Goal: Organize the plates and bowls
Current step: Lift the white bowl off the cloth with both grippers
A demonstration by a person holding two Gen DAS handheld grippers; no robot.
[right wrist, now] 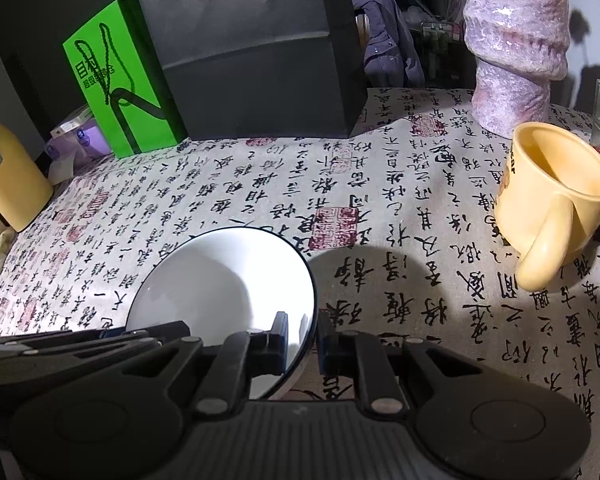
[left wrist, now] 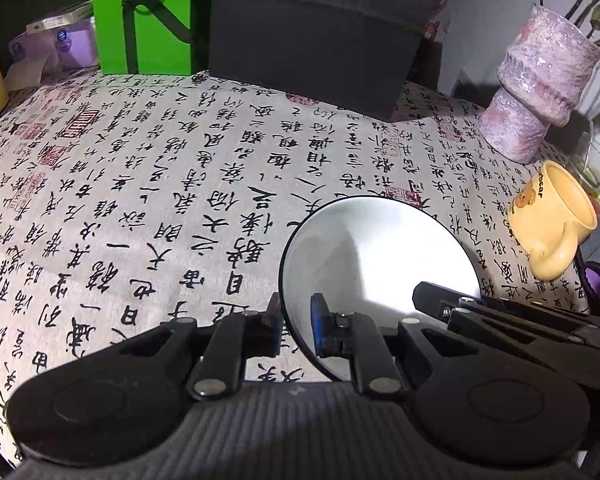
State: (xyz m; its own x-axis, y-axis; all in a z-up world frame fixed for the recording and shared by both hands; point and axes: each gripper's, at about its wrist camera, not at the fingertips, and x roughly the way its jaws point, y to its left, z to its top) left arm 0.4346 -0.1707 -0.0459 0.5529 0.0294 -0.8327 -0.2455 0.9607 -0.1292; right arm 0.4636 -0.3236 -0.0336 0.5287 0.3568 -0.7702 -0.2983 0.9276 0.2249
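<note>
Both grippers are pinching the same white ceramic bowl with a thin black rim (left wrist: 380, 256). The left gripper (left wrist: 296, 328) is clamping the rim at its own side, one blue-padded finger (left wrist: 320, 328) inside the bowl and the other outside. The right gripper (right wrist: 304, 340) is closing on the opposite edge in the same way. The bowl seems to be sitting low over the calligraphy-printed tablecloth (left wrist: 140, 200), ahead of both sets of fingers. To do this well, the person should be keeping both grips level and moving together, steering clear of the yellow ceramic mug (right wrist: 556, 208) beyond the right fingers.
</note>
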